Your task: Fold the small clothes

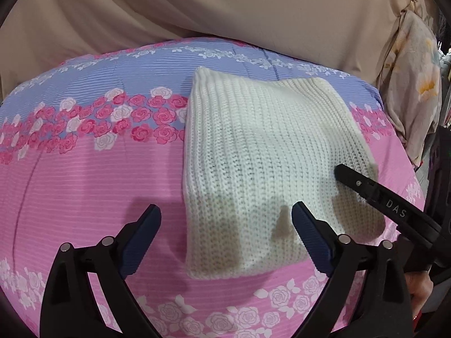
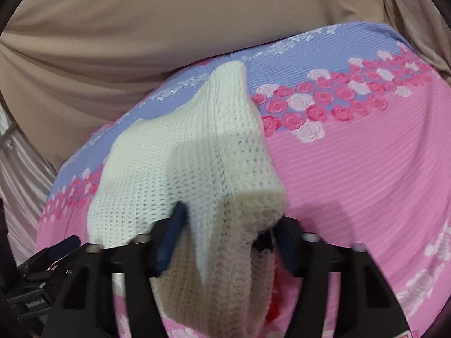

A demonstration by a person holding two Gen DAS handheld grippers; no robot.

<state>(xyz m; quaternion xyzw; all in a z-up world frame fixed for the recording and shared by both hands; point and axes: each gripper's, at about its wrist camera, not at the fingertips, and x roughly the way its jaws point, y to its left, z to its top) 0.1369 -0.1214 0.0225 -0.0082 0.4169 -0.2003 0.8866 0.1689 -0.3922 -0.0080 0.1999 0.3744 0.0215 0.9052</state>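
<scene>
Left wrist view: white knit garment (image 1: 259,163) lies folded at frame centre on the floral bedspread (image 1: 84,174); left gripper (image 1: 225,225) spread wide, holding nothing, straddling the garment's lower left corner; right gripper (image 1: 349,174) enters from the right edge. Right wrist view: right gripper (image 2: 228,239) pinches a lifted corner of knit between its pads (image 2: 172,233), jaws part-closed. Risk, as judged: loose open stitch may snag or slip, dragging the fold askew; soft bedding gives little resistance. Beige cloth (image 1: 225,5) fills the upper frame; floral fabric (image 1: 414,84) at right.
</scene>
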